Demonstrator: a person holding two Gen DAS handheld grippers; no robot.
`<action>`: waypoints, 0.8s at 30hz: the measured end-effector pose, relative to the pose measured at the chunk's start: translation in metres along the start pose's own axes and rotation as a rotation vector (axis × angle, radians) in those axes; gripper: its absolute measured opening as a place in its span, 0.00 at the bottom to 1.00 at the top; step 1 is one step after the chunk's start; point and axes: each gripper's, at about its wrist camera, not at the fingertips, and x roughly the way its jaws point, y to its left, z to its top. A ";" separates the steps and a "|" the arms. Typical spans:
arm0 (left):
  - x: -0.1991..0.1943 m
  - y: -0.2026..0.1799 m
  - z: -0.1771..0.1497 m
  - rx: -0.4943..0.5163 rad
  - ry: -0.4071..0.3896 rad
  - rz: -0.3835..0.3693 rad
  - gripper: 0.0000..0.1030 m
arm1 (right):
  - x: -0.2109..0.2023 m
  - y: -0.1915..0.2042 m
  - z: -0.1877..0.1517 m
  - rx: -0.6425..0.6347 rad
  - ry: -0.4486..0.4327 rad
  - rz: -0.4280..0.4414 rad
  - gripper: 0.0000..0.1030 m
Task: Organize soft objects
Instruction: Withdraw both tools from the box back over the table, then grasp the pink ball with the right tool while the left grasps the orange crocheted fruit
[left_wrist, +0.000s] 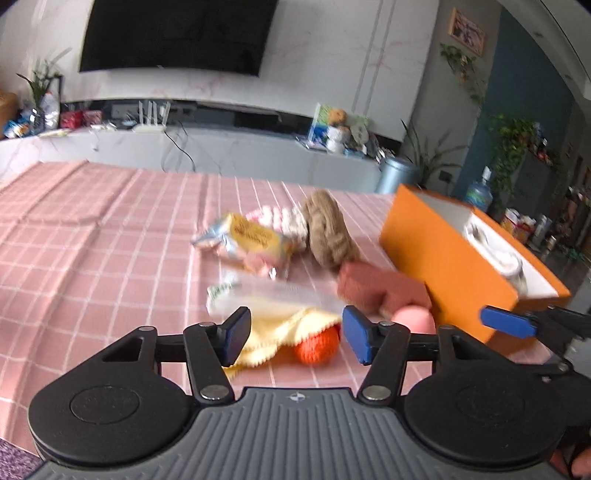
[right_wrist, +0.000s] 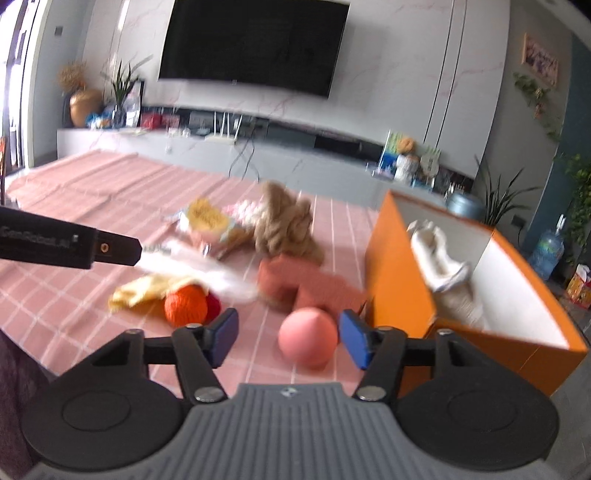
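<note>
Soft things lie on the pink checked tablecloth (left_wrist: 92, 258). My left gripper (left_wrist: 295, 336) is open above a yellow cloth (left_wrist: 273, 332) and an orange yarn ball (left_wrist: 317, 345). My right gripper (right_wrist: 288, 338) is open, with a pink ball (right_wrist: 308, 338) on the cloth between its fingers, untouched. Behind lie a rust-red knit piece (right_wrist: 306, 286), a tan knitted bundle (right_wrist: 288, 225), a yellow snack packet (right_wrist: 207, 219) and a pink-white item (left_wrist: 280, 218). An orange box (right_wrist: 399, 280) at the right holds a white cloth (right_wrist: 443, 266). The right gripper's blue fingertip (left_wrist: 508, 323) shows in the left view.
A clear plastic wrapper (left_wrist: 258, 295) lies by the yellow cloth. The table's near edge runs just below both grippers. The left gripper's black body (right_wrist: 66, 247) crosses the right view's left side. A TV wall and low cabinet (left_wrist: 221, 147) stand beyond the table.
</note>
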 end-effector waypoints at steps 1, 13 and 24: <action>0.002 0.000 -0.004 0.005 0.010 0.001 0.64 | 0.003 0.001 -0.002 -0.002 0.013 0.001 0.54; 0.039 -0.013 -0.025 0.049 0.117 -0.062 0.58 | 0.035 0.000 -0.008 -0.013 0.033 -0.010 0.47; 0.070 -0.012 -0.022 -0.057 0.153 -0.030 0.62 | 0.064 -0.009 -0.014 -0.026 0.051 -0.030 0.47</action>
